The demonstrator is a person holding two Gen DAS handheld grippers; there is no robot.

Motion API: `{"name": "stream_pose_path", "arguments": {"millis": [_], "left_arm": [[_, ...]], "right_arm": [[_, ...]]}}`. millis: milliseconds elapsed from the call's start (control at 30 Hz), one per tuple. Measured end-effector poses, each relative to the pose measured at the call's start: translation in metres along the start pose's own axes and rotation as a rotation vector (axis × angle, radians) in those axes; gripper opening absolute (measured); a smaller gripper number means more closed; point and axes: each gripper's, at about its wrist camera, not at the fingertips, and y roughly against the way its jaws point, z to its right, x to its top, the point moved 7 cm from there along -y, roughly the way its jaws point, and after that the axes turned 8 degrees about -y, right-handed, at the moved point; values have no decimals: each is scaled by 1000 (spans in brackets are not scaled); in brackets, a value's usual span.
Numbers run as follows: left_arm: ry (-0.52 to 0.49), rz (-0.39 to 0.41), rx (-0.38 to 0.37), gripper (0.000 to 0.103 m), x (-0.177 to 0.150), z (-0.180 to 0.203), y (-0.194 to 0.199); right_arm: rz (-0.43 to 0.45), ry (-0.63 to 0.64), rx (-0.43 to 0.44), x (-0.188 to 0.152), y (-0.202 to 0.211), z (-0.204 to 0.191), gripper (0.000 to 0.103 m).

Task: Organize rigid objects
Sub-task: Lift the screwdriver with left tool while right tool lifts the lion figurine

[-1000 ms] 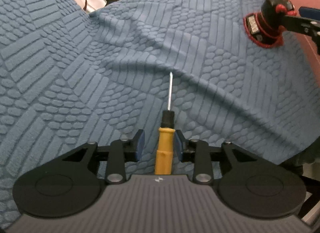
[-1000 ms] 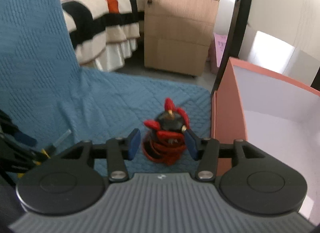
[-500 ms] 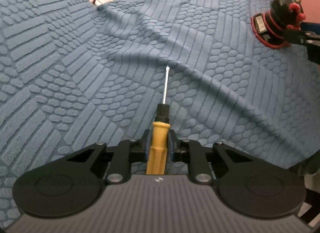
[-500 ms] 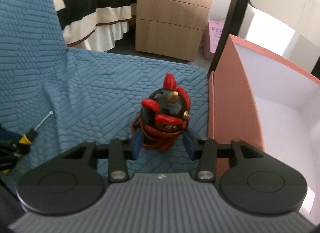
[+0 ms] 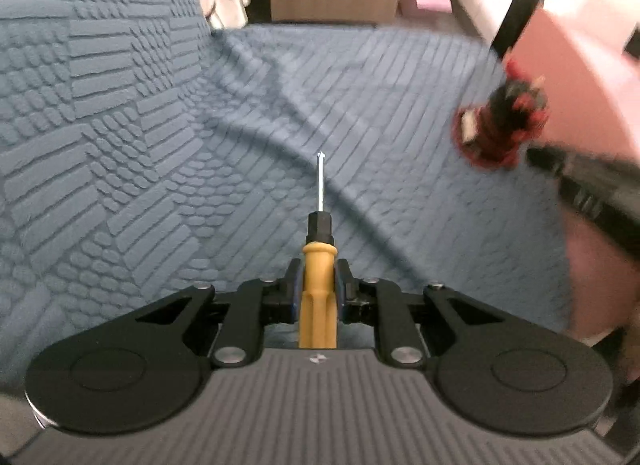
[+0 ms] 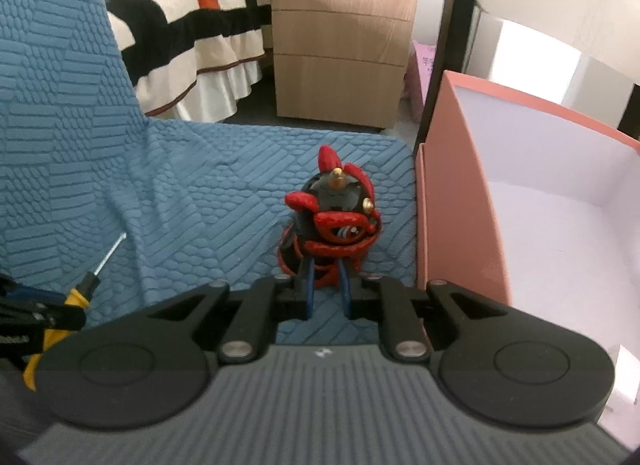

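A yellow-handled screwdriver (image 5: 319, 281) with a black collar points its thin metal shaft toward 12 o'clock. A red-and-black figurine (image 6: 334, 221) stands upright at 2 o'clock, beside a pink box (image 6: 456, 201).

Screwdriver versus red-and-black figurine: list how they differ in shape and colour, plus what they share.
The screwdriver is long and thin, with a yellow handle and bare metal shaft; the figurine is squat and rounded, red on black. The left gripper clamps the screwdriver's handle; the right gripper pinches the figurine's base. Both are gripped over the blue quilt.
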Motion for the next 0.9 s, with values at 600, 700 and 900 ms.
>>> {"name": "stream_pose_path", "arguments": {"millis": [600, 700, 900], "left_arm": [[112, 118, -57, 19, -9, 18, -10], [118, 121, -63, 19, -7, 20, -13], [122, 104, -46, 19, -10, 18, -19]], "right_arm": [[241, 73, -60, 17, 18, -5, 63], [228, 52, -80, 18, 4, -4, 70], [248, 184, -150, 15, -16, -14, 76]]}}
